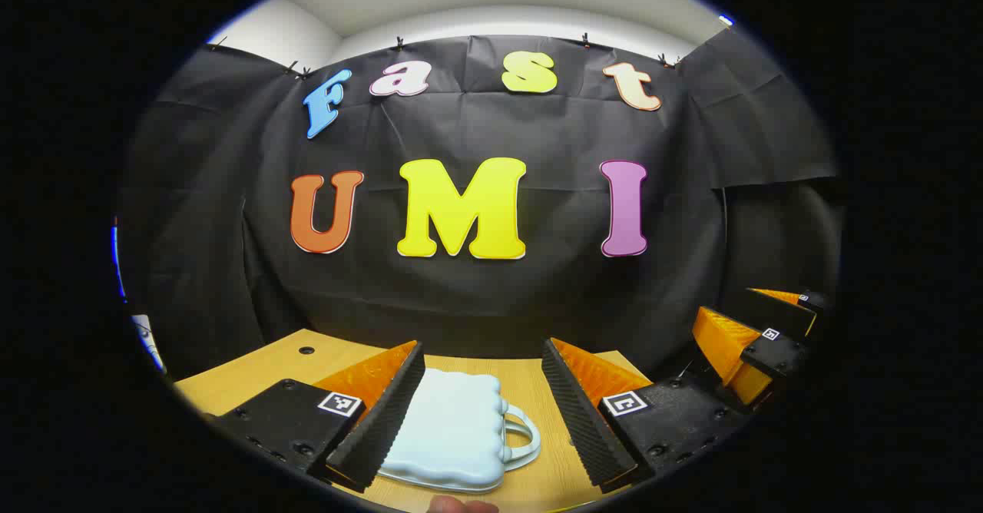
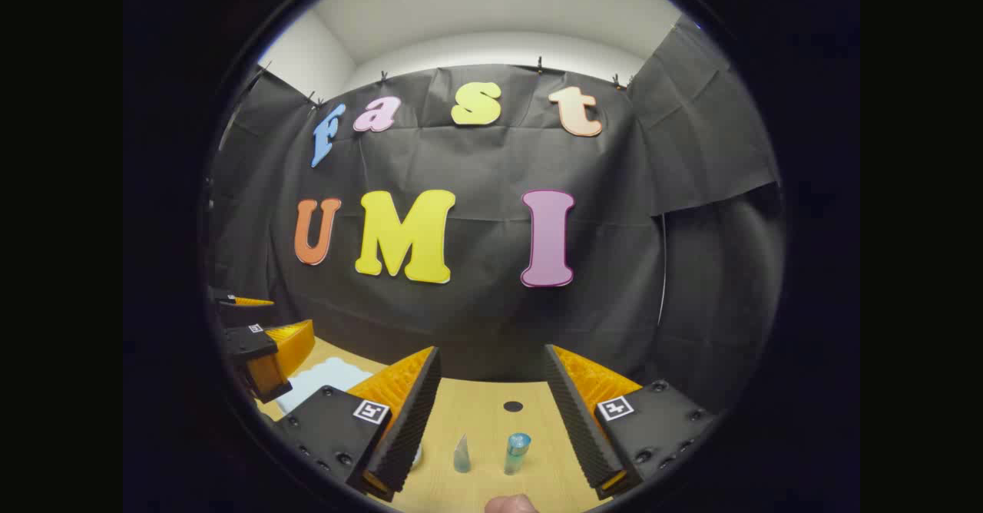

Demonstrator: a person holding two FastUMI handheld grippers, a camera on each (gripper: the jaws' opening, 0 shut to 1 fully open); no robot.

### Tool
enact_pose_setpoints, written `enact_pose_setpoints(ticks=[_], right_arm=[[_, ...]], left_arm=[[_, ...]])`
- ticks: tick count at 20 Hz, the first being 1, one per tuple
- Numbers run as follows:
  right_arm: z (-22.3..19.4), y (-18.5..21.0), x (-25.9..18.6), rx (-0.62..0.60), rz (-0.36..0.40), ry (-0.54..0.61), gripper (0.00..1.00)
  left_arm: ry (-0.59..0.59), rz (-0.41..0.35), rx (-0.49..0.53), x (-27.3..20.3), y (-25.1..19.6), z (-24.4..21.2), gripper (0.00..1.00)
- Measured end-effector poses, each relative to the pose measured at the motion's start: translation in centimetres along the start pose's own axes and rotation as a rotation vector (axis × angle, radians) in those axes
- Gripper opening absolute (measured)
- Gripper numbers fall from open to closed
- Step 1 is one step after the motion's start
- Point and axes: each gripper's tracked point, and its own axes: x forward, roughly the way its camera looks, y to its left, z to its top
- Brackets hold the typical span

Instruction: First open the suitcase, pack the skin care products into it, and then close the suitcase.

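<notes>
We are in a recording booth. Black cloth (image 1: pixel 491 298) clipped along its top edge drapes the walls. A wooden table (image 2: pixel 491 413) stands before it.

Left gripper view: the pale blue suitcase (image 1: pixel 453 428) is partly hidden on its left by the left hand-held gripper (image 1: pixel 484 413), whose finger overlaps it; its near edge is cut off at the bottom. Right gripper view: the small clear bottle (image 2: pixel 461 455) and the blue-capped tube (image 2: pixel 517 452) on the bench (image 2: pixel 491 421) are too small to identify. A white item (image 2: pixel 415 455) is largely hidden behind a finger of the right hand-held gripper (image 2: pixel 491 413).
</notes>
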Motion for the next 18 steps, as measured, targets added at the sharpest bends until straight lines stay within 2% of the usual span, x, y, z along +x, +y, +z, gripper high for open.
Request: enact_pose_setpoints(ticks=[18], right_arm=[[-0.9,-2.2,-1.2,0.016,-0.045,0.028,0.78]], left_arm=[[0.030,-0.063,0.051,-0.6,-2.4,-1.8,0.98]])
